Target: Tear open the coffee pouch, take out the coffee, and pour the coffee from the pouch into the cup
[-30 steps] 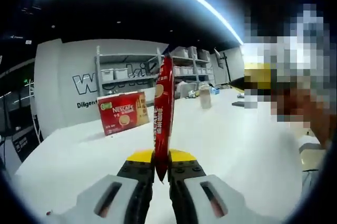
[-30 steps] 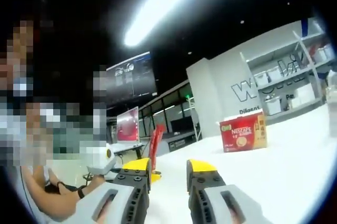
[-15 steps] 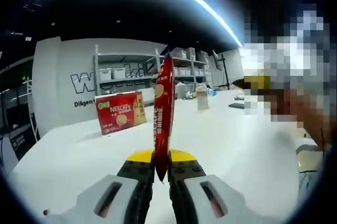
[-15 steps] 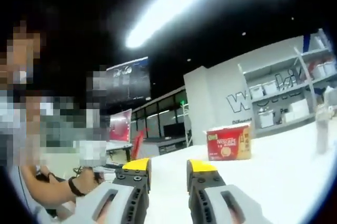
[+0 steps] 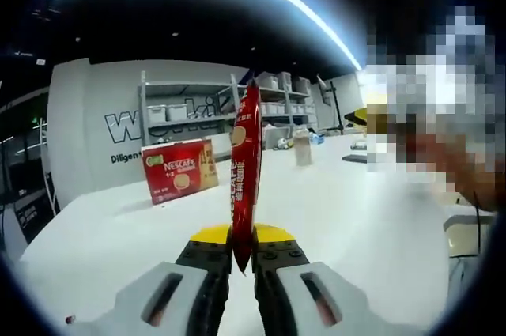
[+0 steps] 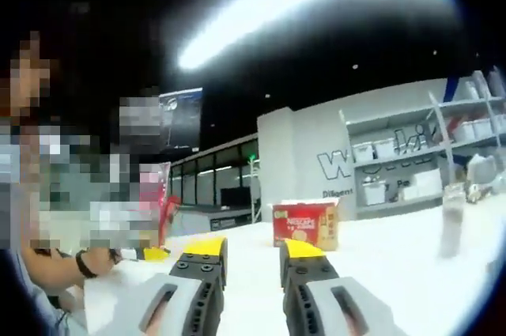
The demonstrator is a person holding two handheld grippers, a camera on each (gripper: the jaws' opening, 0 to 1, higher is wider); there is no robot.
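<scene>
Your left gripper (image 5: pixel 243 251): two pale grey moulded bodies, each with a dark elongated slot on top, running into black jaws with small screw heads and yellow tips. Your right gripper (image 6: pixel 251 255) is the same build: grey shells, dark slots, black jaw sections, yellow caps. In the right gripper view you've got a dark band on your wrist (image 6: pixel 81 262). Clothing too blurred to call.

In the left gripper view, the coffee pouch (image 5: pixel 245 178) stood upright between the jaws of the left gripper (image 5: pixel 242 251). Behind it on the table (image 5: pixel 340 217), the box (image 5: pixel 180 171) lay to the left and the cup (image 5: pixel 302 147) to the right. Shelves (image 5: pixel 190 107) stood behind both.
</scene>
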